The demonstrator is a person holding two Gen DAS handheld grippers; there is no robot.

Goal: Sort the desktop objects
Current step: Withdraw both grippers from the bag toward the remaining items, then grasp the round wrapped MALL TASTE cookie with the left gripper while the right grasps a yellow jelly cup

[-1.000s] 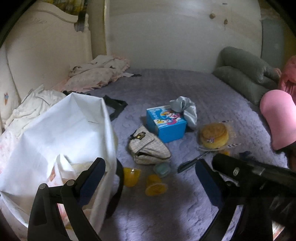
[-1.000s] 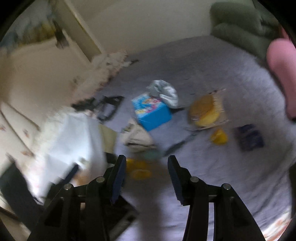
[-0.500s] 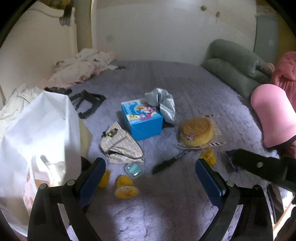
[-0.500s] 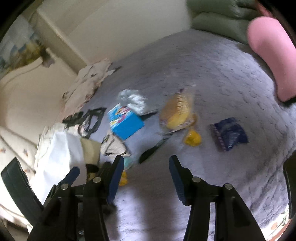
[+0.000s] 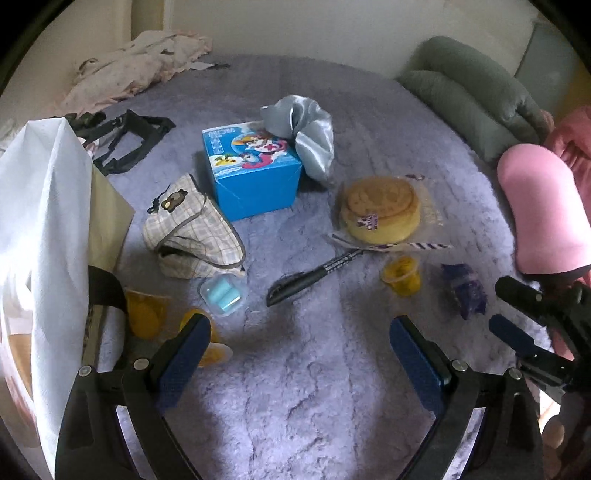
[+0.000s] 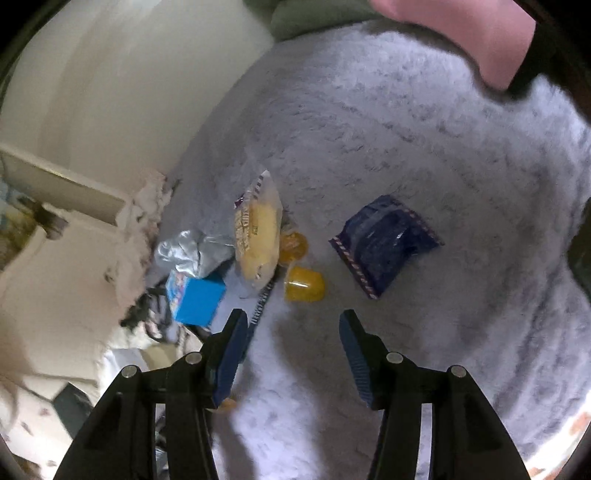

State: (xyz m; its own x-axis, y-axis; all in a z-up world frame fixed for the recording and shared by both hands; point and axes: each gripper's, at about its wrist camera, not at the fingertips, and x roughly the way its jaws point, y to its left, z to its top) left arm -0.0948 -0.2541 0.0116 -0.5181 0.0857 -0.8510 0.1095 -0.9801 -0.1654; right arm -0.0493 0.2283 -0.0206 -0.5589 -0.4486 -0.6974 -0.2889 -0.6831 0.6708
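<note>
A bed covered by a fuzzy lavender-grey blanket fills the room's middle, meeting a plain cream wall at its far edge. Grey-green pillows lie at the far right corner and rumpled pale bedding at the far left; light is dim and soft.

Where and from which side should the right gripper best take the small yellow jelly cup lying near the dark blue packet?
Probably across the small yellow jelly cup's tapered plastic wall, coming from above with the open right gripper. It lies on its side on the grey fleece blanket, so the rounded sides face the fingers.
</note>
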